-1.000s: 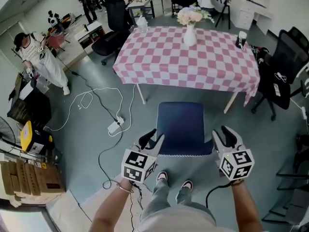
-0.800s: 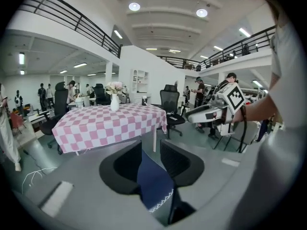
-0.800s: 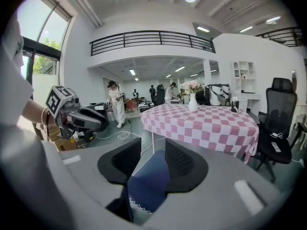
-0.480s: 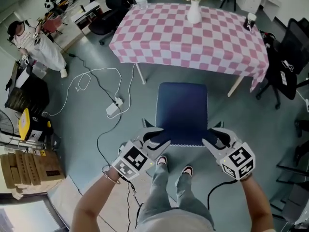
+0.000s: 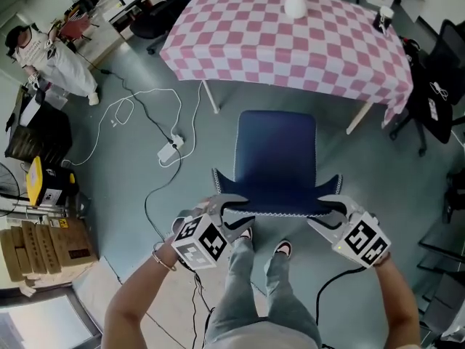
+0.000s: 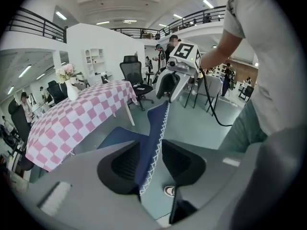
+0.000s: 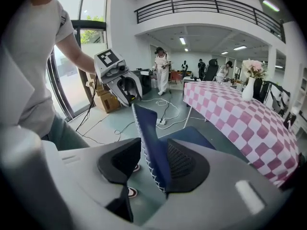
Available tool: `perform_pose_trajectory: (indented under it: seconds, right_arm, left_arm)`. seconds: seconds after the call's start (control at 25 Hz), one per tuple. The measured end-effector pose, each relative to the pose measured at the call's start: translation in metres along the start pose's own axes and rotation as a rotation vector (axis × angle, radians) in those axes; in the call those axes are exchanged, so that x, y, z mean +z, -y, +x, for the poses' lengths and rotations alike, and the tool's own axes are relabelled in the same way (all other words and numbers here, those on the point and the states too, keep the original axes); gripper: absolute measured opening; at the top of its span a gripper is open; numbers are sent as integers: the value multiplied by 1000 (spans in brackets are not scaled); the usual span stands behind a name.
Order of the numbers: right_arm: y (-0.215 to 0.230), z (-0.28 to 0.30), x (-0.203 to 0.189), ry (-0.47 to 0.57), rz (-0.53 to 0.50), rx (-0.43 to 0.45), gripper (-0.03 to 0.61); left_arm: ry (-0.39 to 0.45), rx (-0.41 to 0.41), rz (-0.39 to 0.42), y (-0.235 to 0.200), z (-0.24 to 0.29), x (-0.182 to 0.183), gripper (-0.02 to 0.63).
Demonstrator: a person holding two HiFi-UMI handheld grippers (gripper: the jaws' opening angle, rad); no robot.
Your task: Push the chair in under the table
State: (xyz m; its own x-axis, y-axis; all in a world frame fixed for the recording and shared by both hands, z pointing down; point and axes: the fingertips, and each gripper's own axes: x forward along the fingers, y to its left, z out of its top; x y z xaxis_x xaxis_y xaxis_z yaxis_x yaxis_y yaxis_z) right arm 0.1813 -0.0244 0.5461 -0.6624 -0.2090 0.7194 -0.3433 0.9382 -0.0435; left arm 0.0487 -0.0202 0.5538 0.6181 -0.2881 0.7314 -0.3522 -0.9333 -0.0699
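A blue chair point(image 5: 277, 151) stands in front of the pink-checked table point(image 5: 290, 42), its seat towards the table and outside it. Its backrest top edge point(image 5: 280, 208) has white zigzag stitching. My left gripper point(image 5: 231, 211) straddles the left corner of that edge and my right gripper point(image 5: 330, 211) the right corner. In the left gripper view the backrest point(image 6: 154, 138) runs between the jaws, which have just been opening, with a gap beside it. In the right gripper view the backrest point(image 7: 151, 143) lies close to the right-hand pad point(image 7: 184, 164), with a gap at the other pad.
A white power strip with cable point(image 5: 168, 151) lies on the floor left of the chair. Black office chairs point(image 5: 436, 86) stand right of the table. A white vase point(image 5: 294, 2) stands on the table. Cardboard boxes point(image 5: 43, 249) sit at left. My feet point(image 5: 247, 238) are behind the backrest.
Both grippers have come down and inward from above the chair's back corners onto the backrest's top edge. The chair has not moved relative to the table.
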Motion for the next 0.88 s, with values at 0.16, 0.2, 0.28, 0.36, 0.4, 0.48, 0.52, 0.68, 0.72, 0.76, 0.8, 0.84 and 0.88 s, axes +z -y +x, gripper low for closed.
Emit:
perform_pose_trajectory:
  seconds: [0.16,0.2,0.28,0.36,0.4,0.48,0.52,0.68,0.72,0.76,0.8,0.84,0.88]
  right_arm:
    - [1,6,-14,-75,-58,25,152]
    - [2,8,-19,-95,-74,27,152]
    - [3,11,-27,-139,-110,30,152]
    - [2,15,-32,-179,-146,40,152]
    - [1,16,-35,-198,-161,46,152]
    - [1,20,-40,-230,-187,53,153]
    - [1,22,-42,-245,-200,54,152]
    - [2,32,-47,-290,-238,42,152]
    - [3,34,-49,-299,-241,39,152]
    - [4,36,-51,-309,-245,36,152]
    - [6,37,-53,-320,-249,31,152]
    - [8,39,-55,-330,-254,24,152]
    - [10,41,-57,-339,-256,14,152]
  left_arm:
    - [-59,-5,65,-1,7,-14,150]
    - [-73,-11,79,-2,8,-18,150]
    - [-102,-23,108,-2,11,-23,150]
    - [-135,-34,147,-1,14,-28,150]
    - [-151,-41,166,0,16,-30,150]
    - [-176,-55,191,1,20,-34,150]
    - [-185,-61,199,1,22,-35,150]
    - [-217,-68,230,0,30,-42,150]
    - [-224,-73,233,0,32,-43,150]
    - [-229,-78,234,0,35,-44,150]
    - [-233,-83,235,0,37,-44,150]
    - [-236,-86,238,0,39,-45,150]
    - [-240,-88,240,0,42,-46,150]
